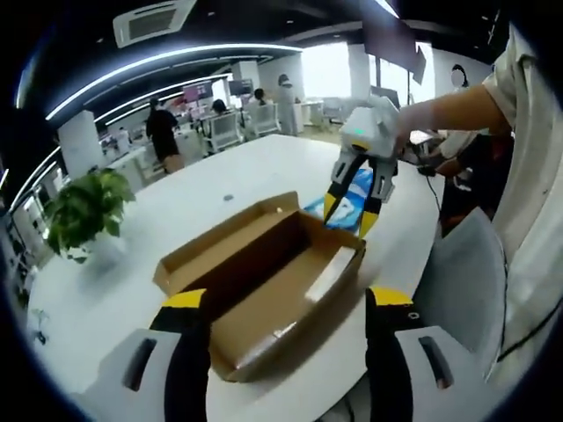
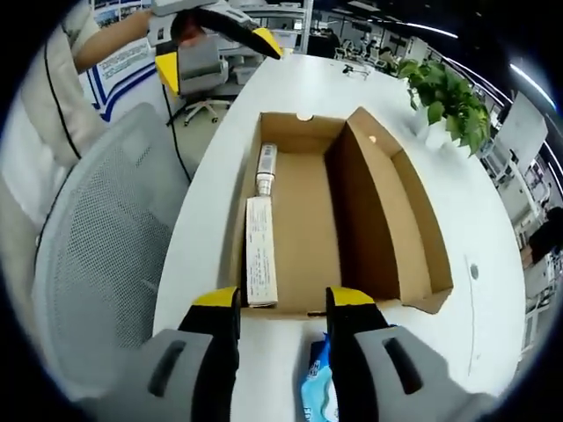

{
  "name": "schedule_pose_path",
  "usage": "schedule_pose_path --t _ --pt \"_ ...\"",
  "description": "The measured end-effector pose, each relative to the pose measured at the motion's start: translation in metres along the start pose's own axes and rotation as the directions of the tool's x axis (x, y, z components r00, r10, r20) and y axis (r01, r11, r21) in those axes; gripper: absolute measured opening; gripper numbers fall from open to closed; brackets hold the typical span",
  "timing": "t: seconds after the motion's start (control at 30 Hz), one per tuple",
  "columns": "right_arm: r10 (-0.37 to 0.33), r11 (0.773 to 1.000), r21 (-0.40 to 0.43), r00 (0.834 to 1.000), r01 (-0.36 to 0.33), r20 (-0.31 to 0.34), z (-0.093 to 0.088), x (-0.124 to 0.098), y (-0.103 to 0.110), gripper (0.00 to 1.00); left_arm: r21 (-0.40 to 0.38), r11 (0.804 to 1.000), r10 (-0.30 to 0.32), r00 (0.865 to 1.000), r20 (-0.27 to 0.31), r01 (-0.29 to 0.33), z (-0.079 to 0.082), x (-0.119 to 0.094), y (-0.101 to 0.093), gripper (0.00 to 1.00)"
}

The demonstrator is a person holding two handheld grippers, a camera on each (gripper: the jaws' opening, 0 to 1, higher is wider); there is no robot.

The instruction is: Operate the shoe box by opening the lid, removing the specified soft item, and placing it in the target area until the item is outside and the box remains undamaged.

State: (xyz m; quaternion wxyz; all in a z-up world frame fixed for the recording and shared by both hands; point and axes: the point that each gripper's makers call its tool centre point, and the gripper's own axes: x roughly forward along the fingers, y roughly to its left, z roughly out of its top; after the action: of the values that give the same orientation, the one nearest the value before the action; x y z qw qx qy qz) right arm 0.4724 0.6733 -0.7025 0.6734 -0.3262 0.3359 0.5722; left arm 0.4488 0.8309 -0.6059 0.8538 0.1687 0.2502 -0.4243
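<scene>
Cardboard shoe box (image 2: 352, 211) open on table; blue soft item (image 2: 318, 387) below right tool (image 2: 281, 303), apparently spread, unpinched.

Open shoe box (image 2: 352, 220) on table (image 2: 493, 220), soft packet (image 2: 318, 387) just beside it.

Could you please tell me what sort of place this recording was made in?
It looks like an open-plan office. A long white table holds the open cardboard box, a potted plant stands at its edge, a grey mesh office chair is beside it, and people work at desks behind.
</scene>
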Motion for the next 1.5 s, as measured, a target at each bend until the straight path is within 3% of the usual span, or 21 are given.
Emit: schedule_pose_path --t 0.63,0.93,1.1,1.5 --pt "0.127 0.991 -0.039 0.988 -0.131 -0.091 0.001 0.036 0.006 0.35 -0.094 0.993 0.073 0.997 0.028 -0.071 -0.01 -0.016 -0.001 0.88" --pt "0.138 0.989 -0.031 0.985 -0.142 -0.104 -0.001 0.048 0.009 0.28 -0.136 0.987 0.094 0.995 0.032 -0.089 -0.016 -0.022 -0.002 0.96" --pt "0.152 0.988 -0.01 0.982 -0.154 -0.109 -0.004 0.051 0.016 0.16 -0.152 0.985 0.087 0.995 0.046 -0.079 -0.015 -0.023 -0.004 1.0" --pt "0.104 0.994 0.041 0.992 -0.101 -0.077 0.001 0.047 0.013 0.15 -0.16 0.986 0.068 0.995 0.068 -0.057 -0.012 -0.025 -0.013 1.0"
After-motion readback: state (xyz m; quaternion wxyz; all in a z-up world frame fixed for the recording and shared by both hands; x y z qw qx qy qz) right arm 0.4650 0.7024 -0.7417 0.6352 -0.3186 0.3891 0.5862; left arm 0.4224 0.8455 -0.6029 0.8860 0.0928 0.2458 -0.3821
